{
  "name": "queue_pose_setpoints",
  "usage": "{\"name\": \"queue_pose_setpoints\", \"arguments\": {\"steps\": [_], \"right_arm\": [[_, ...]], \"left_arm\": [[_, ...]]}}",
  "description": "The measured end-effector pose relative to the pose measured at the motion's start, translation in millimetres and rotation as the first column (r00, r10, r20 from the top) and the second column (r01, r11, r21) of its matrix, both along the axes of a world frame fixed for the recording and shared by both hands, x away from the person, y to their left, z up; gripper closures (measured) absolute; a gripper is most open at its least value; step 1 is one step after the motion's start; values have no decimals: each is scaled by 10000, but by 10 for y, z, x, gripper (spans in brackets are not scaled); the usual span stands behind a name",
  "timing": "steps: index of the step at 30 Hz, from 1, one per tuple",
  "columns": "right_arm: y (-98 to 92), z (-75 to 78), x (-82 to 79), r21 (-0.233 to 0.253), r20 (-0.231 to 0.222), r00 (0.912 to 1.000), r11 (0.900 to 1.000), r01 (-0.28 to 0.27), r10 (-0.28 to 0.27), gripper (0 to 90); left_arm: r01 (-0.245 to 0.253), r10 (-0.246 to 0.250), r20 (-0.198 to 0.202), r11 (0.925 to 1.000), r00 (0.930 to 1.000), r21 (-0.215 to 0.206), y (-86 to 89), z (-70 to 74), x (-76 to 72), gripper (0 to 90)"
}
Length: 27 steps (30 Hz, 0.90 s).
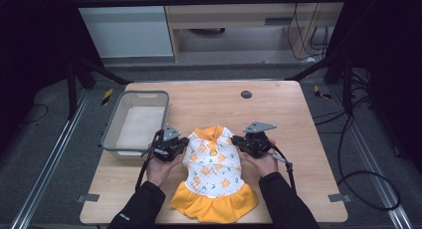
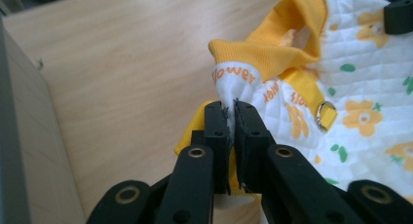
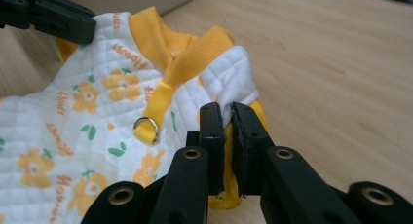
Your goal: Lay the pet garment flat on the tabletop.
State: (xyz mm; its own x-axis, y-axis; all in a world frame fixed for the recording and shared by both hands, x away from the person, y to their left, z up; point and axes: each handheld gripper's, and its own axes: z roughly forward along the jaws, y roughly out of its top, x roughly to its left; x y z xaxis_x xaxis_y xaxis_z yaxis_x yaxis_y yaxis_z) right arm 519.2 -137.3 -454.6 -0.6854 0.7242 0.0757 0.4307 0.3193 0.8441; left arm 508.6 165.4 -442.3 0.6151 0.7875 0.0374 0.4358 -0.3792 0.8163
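Jaws of both grippers pinch "flower"-printed dress (image 1: 215, 174).

Looks like a lab or recording bay, not a home. Bare wooden table (image 1: 298, 139) standing on grey carpeted floor (image 1: 50, 139), flanked by metal floor rails (image 1: 47, 162) and hemmed in by black frame bars (image 1: 209, 0). Loose black cables (image 1: 358, 179) trailing over the floor at the right, yellow-and-black hazard tape (image 1: 107, 96) stuck near the table's corners, plain pale cabinets (image 1: 129, 35) behind.
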Motion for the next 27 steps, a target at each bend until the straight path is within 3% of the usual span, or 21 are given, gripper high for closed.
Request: {"name": "queue_pose_setpoints", "arguments": {"steps": [3, 6, 9, 11, 12, 15, 18, 21, 27], "right_arm": [[31, 131, 6, 57, 565, 9984, 10000, -8, 5, 840], [52, 244, 76, 306, 1022, 9939, 9988, 390, -419, 837], [69, 313, 173, 269, 1514, 9833, 9948, 981, -1010, 834], [81, 325, 247, 153, 1820, 9727, 9896, 1432, -1436, 820], [85, 318, 272, 63, 1850, 9703, 9875, 1575, -1559, 806], [97, 254, 360, -408, 1582, 9679, 9781, 2039, -1951, 722], [81, 212, 357, -670, 1517, 9669, 9738, 2171, -2052, 670], [27, 230, 293, -680, 1497, 9694, 9761, 2066, -1947, 644], [-125, 378, 74, -468, 1315, 9766, 9830, 1774, -1700, 585]], "left_arm": [[-37, 34, 418, 10000, 9991, 67, -30, 161, 72, 850], [-256, 259, 645, 9997, 9976, -61, -50, 292, 179, 850], [-614, 639, 617, 9973, 9961, -411, -60, 372, 321, 849], [-849, 874, 662, 9956, 9940, -392, -87, 373, 418, 839], [-1020, 1041, 553, 9940, 9930, -405, -104, 357, 485, 819], [-1586, 1613, 478, 9858, 9858, -543, -121, 326, 578, 636], [-1614, 1648, 403, 9840, 9855, -757, -86, 346, 551, 547], [-1450, 1494, 467, 9856, 9877, -872, -17, 400, 475, 519], [-968, 1009, 395, 9910, 9941, -927, 176, 505, 194, 485]]}}
